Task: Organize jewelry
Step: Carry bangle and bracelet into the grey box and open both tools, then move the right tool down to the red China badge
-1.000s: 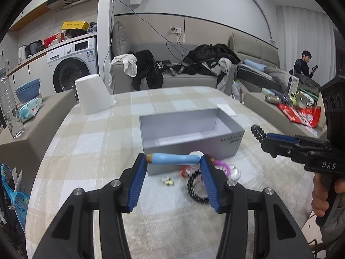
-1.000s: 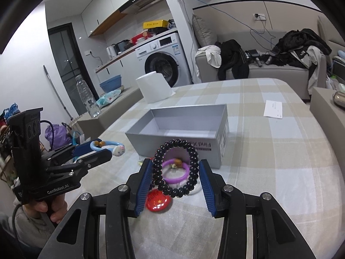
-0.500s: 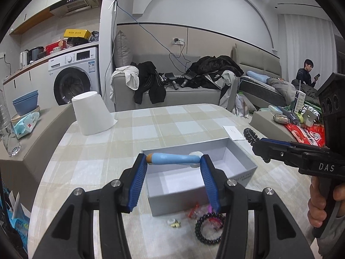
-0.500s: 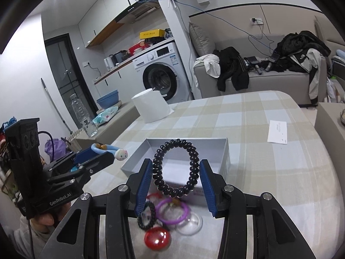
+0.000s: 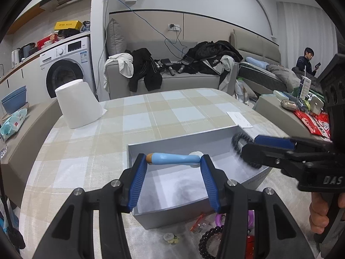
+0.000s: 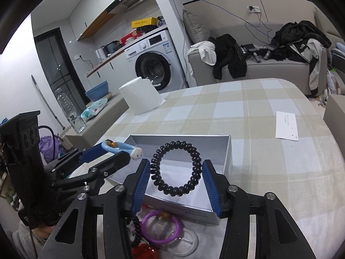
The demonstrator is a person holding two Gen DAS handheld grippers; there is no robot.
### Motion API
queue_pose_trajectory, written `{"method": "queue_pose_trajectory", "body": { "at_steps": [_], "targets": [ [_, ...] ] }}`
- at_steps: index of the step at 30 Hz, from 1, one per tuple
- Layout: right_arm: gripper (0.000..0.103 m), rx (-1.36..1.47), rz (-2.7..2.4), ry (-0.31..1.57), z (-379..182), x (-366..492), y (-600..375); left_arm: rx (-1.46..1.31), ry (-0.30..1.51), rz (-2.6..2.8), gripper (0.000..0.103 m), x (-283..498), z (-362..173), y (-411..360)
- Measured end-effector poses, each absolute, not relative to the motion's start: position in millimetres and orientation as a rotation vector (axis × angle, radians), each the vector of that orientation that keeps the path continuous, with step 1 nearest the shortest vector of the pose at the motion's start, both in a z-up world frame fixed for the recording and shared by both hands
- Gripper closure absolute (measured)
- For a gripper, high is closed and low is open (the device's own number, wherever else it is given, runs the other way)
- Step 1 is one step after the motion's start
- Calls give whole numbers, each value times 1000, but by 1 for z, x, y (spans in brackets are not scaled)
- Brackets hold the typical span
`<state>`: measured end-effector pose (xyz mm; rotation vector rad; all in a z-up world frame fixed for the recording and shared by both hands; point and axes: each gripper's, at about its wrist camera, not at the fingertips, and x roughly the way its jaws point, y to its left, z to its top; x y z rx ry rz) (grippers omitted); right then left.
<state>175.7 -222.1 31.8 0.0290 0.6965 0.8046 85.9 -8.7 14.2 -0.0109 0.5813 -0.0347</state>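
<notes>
Jewelry box (image 5: 163, 211) interior bare, white-lined.

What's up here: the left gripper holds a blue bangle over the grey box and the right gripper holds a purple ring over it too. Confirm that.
Wrong colour. The right wrist view shows the right gripper with a black spiral hair tie between its opening jaws; the purple ring lies on the table.

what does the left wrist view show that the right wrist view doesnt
Only the left wrist view: a seated person with a phone, red snack packets, small yellow earrings.
Only the right wrist view: a water bottle, a dark door.
Both: the grey box, the blue bracelet in the left gripper, the black coil bracelet between the opening right gripper, the purple ring.
</notes>
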Motion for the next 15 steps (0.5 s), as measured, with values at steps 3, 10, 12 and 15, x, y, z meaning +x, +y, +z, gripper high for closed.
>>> {"method": "queue_pose_trajectory", "body": {
  "at_steps": [3,10,12,15],
  "targets": [
    [25,33,800,657,37,170,-229,0,579,-43,38,79,19,-12],
    [0,39,712,615,43,148,-262,-67,522,23,1,44,35,-4],
    [0,33,698,610,38,139,-271,-105,523,19,1,34,34,0],
    [0,30,682,650,27,128,-276,-132,552,7,1,23,27,0]
  ]
}}
